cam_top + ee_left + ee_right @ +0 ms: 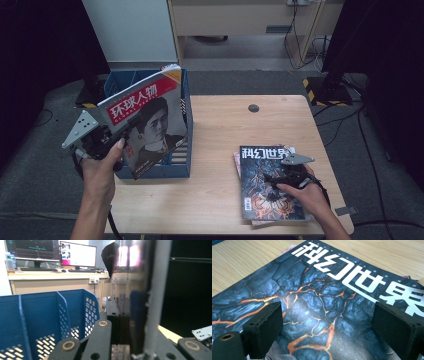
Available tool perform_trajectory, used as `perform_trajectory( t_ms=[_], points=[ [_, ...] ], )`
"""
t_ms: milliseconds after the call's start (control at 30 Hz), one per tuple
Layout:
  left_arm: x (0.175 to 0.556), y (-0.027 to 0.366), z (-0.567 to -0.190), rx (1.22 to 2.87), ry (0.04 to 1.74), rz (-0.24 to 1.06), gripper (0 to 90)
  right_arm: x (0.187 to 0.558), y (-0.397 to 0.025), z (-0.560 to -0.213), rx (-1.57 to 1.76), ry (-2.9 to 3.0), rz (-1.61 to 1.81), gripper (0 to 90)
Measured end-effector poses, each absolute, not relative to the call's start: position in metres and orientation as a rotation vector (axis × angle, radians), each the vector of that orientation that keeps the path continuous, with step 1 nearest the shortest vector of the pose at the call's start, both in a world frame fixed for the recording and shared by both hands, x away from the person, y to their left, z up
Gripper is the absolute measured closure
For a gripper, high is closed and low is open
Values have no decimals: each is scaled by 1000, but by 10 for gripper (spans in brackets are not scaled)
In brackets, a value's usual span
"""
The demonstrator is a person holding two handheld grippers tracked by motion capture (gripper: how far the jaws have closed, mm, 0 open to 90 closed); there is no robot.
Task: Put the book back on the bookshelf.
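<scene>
My left gripper (129, 131) is shut on the lower edge of a magazine (147, 117) with a red title band and a portrait cover. It holds the magazine tilted above a blue file box (155, 172) at the table's left side. In the left gripper view the magazine (140, 302) stands edge-on between the jaws of my left gripper (125, 350), with the box's slotted dividers (50, 315) to the left. My right gripper (274, 180) hovers open just above a dark magazine with a lava-crack cover (265, 205) lying on another magazine. In the right gripper view the open gripper (329, 325) has that cover (317, 297) between its pads.
The wooden table (220, 130) has a round cable hole (253, 108) near its far edge. A black stand (332, 85) and cables sit on the floor at the back right. A desk with monitors (77, 255) stands beyond the box.
</scene>
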State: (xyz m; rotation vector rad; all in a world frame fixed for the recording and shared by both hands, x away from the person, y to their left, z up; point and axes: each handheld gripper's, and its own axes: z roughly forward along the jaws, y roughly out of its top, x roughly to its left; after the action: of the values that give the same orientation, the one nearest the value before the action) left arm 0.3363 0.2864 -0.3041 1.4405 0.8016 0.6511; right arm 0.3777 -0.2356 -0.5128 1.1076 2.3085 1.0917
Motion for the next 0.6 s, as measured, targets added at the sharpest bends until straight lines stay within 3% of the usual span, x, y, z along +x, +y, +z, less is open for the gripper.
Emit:
perform_trajectory(
  t_ms=[600],
  points=[
    [328, 327, -305, 1411, 868, 719, 863, 378, -236, -513, 1107, 2309, 1092, 103]
  ],
)
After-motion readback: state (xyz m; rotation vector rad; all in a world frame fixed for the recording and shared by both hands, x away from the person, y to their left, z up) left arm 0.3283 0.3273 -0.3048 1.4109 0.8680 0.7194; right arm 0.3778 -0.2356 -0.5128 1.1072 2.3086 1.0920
